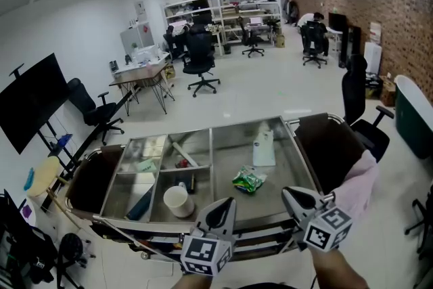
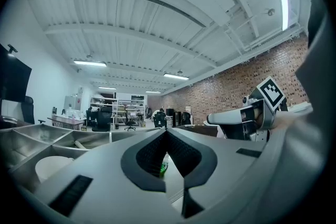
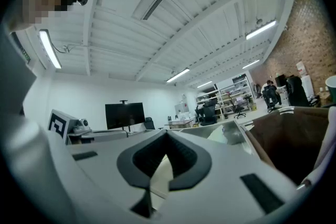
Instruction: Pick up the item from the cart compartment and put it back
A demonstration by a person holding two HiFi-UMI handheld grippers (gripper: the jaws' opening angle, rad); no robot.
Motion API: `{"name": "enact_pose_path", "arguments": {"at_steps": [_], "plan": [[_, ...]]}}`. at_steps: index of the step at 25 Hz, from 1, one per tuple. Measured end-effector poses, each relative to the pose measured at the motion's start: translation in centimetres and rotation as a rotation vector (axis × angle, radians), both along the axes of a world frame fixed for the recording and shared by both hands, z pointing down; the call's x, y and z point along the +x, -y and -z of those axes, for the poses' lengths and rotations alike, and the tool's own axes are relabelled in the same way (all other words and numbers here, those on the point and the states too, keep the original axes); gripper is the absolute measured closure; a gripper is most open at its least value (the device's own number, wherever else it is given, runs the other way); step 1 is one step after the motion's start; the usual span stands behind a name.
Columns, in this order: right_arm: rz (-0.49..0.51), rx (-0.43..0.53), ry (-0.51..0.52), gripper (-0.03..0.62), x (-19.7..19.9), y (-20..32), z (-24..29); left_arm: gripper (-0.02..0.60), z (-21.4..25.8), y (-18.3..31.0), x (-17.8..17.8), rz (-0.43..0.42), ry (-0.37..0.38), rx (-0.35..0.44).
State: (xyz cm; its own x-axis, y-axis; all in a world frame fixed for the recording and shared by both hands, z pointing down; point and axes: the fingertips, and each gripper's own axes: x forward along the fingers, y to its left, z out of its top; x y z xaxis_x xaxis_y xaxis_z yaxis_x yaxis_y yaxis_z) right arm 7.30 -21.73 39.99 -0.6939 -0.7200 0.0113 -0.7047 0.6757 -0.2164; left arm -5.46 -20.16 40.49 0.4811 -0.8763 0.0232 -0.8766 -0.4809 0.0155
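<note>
A metal cart tray lies below me, split into compartments. In its large right compartment lie a green packet and a white pouch. A white cup stands in a near left compartment. My left gripper hovers at the cart's near edge with its jaws shut and nothing in them. My right gripper, also shut and holding nothing, hangs beside it to the right. In the left gripper view, the left gripper has its tips meeting, the green packet shows through the gap below them, and the right gripper is at the right. The right gripper is closed tip to tip.
The left compartments hold several small items. Dark bins hang at the cart's left end and right end. Office chairs, desks and shelves stand on the floor beyond. A black screen is at the left.
</note>
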Motion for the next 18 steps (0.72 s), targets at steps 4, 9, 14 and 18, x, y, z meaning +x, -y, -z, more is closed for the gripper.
{"name": "enact_pose_path", "arguments": {"at_steps": [4, 9, 14, 18], "plan": [[-0.007, -0.003, 0.003, 0.573, 0.0, 0.4, -0.2, 0.581, 0.0, 0.0, 0.1, -0.001, -0.003, -0.001], [-0.013, -0.009, -0.007, 0.574, -0.2, 0.6, -0.9, 0.581, 0.2, 0.0, -0.4, 0.008, -0.009, 0.006], [-0.005, -0.014, -0.020, 0.574, -0.4, 0.6, -1.2, 0.581, 0.0, -0.3, -0.2, 0.006, -0.008, 0.003], [-0.005, -0.011, -0.021, 0.574, -0.5, 0.7, -1.0, 0.582, 0.2, -0.2, -0.3, 0.007, -0.011, 0.002]]}}
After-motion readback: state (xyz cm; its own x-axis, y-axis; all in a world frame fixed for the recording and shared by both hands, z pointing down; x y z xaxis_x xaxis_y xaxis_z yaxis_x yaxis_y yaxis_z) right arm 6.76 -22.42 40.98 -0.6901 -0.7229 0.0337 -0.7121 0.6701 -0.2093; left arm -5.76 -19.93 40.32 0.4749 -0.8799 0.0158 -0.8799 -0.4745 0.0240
